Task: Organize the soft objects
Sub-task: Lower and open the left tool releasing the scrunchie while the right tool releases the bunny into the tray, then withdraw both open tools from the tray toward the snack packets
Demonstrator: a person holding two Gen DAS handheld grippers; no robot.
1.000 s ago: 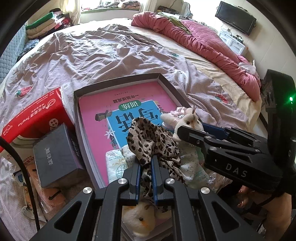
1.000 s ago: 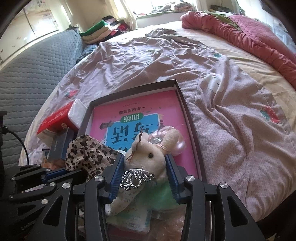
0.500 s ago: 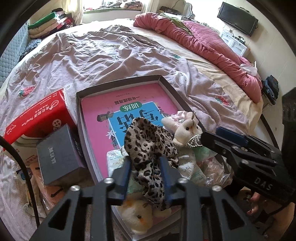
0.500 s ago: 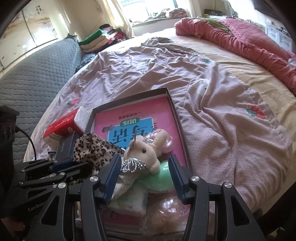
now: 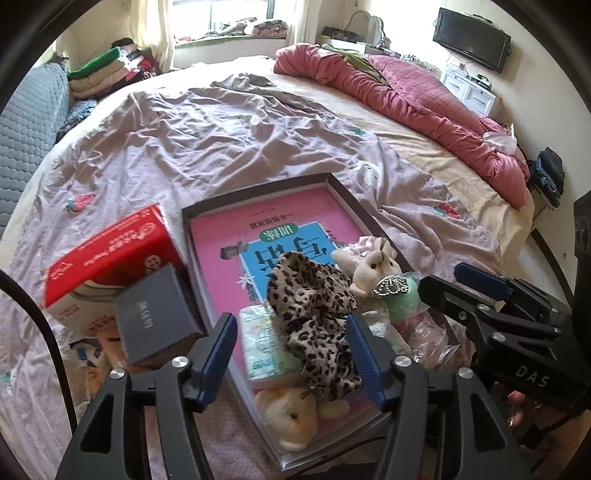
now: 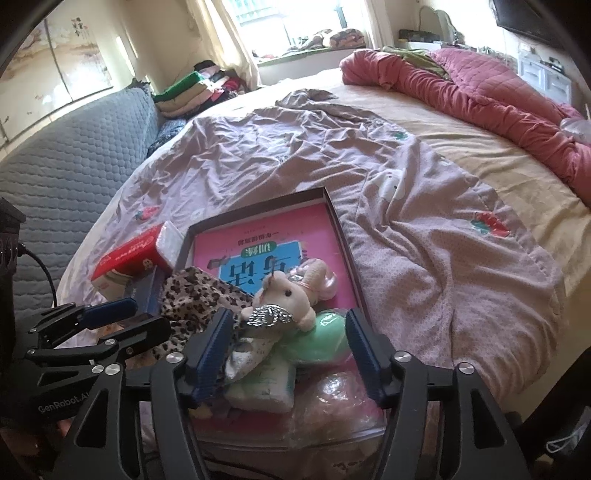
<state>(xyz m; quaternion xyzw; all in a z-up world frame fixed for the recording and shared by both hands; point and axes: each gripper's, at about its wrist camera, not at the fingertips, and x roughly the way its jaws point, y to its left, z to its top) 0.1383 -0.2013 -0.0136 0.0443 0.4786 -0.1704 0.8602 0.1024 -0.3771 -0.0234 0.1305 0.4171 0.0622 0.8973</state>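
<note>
Both grippers are over the tray [image 5: 347,192] on the bed. The left gripper [image 5: 291,354] is opening, its pads clear of the leopard cloth [image 5: 314,306] that lies between them on the pink book [image 5: 229,258]. The right gripper [image 6: 288,350] is opening too, with the plush mouse [image 6: 291,295] lying loose between its pads, next to the cloth

A wide bed [image 5: 258,122] fills the room, spread with a crumpled mauve sheet [image 5: 207,140] and a rumpled pink quilt [image 5: 424,99] along its far side. Daylight comes through a window [image 6: 295,18] with pale curtains above a cluttered sill. A grey quilted sofa [image 6: 70,147] stands beside the bed, folded clothes [image 6: 192,88] piled at its end. A black television [image 5: 472,40] hangs on the cream wall over a white cabinet [image 5: 469,88].
</note>
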